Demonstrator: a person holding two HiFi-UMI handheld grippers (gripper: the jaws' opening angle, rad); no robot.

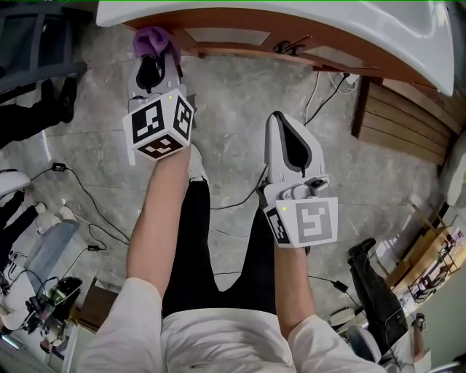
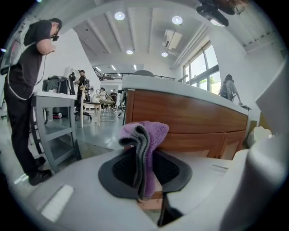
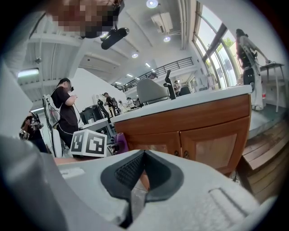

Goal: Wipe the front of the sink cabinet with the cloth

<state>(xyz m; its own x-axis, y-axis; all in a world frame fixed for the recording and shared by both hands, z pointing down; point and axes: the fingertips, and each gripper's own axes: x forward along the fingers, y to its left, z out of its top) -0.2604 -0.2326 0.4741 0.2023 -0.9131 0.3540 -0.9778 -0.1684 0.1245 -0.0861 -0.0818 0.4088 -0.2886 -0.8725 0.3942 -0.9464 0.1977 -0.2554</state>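
A purple cloth (image 2: 145, 140) with a grey inner fold sticks up from between the jaws of my left gripper (image 2: 145, 168), which is shut on it. In the head view that cloth (image 1: 151, 40) sits just short of the left end of the brown wooden sink cabinet (image 1: 240, 38), and the left gripper (image 1: 154, 67) points at it. The cabinet front (image 2: 189, 118) fills the middle of the left gripper view. My right gripper (image 1: 290, 142) hangs lower, away from the cabinet, jaws shut with nothing in them. The cabinet doors (image 3: 198, 140) show ahead of the right gripper (image 3: 141, 173).
A white sink top (image 1: 291, 22) overhangs the cabinet. Black cables (image 1: 80, 189) trail over the grey stone floor. A wooden slatted crate (image 1: 404, 120) stands at right. People stand by grey tables (image 2: 54, 117) to the left. My legs and shoes (image 1: 196, 164) are below the grippers.
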